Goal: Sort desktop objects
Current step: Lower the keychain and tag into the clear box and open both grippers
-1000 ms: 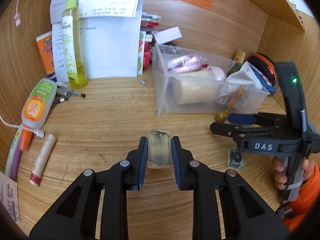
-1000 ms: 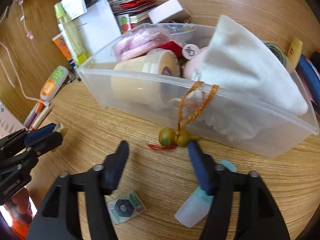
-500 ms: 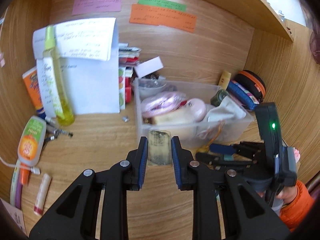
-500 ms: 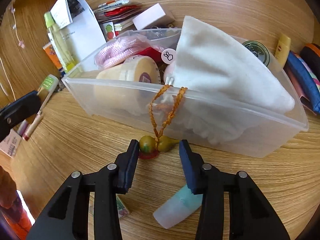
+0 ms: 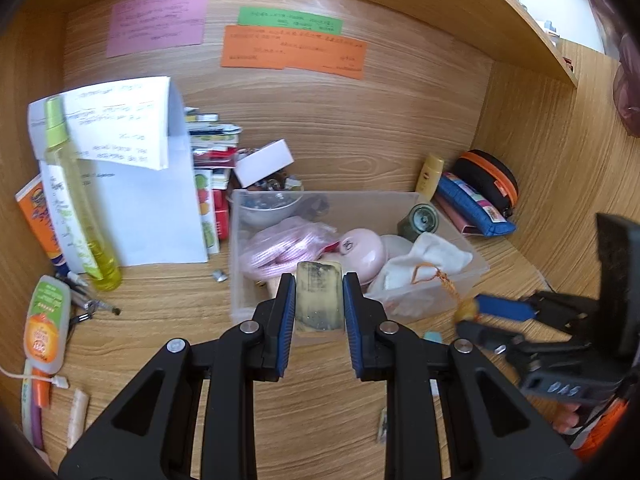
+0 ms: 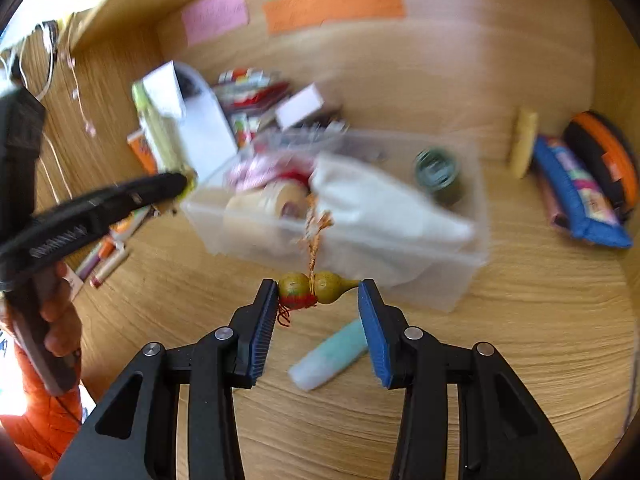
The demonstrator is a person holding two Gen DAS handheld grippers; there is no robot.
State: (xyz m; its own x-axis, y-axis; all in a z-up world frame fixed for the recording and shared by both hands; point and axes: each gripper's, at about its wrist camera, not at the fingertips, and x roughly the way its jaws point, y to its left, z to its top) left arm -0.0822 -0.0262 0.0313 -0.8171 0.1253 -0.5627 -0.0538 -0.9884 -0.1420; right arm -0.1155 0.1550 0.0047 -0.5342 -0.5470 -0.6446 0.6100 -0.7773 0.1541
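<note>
L gripper [image 5: 319, 300] is clamped on a small flat yellowish block [image 5: 319, 297], held above the desk [image 5: 168, 320] just in front of the clear plastic bin [image 5: 476, 268]. R gripper [image 6: 318, 300] pinches a small gourd charm [image 6: 314, 289] end to end btwn its blue pads; the charm's orange cord [image 6: 314, 228] runs up over the bin's front wall [image 6: 360, 256] into the white cloth bag [image 6: 380, 208] inside.

On the desk under the R gripper: a pale mint tube [image 6: 330, 354]. In the L view, a small card [image 5: 383, 426] lies edge-on near the R finger base.

L side of desk: hand-gel bottle w/ orange label [image 5: 43, 320], keys [image 5: 86, 306], lip balm [image 5: 78, 416], a white cable [image 5: 28, 378]. Label text too blurred to read.

Bin contents: pink cord bundle [image 5: 284, 244], pink round case [image 5: 362, 246] w/ a small black mark, tape roll [image 6: 276, 200], green jar [image 5: 418, 222], clear bowl w/ odds [image 5: 266, 204], the cloth bag.

Behind/left of bin: tall yellow spray bottle [image 5: 76, 208], orange tube [image 5: 38, 216], folded white papers [image 5: 132, 176], stacked packets [image 5: 212, 152], white box [image 5: 264, 162]. Right: yellow bottle [image 5: 430, 174], blue pouch [image 5: 472, 210], black case w/ orange zip [image 5: 490, 178].

Back wall: pink note [image 5: 158, 20], green note [image 5: 290, 20], orange note [image 5: 294, 52]; writing illegible. R gripper body reads "DAS", seen upside down [image 5: 566, 390].
</note>
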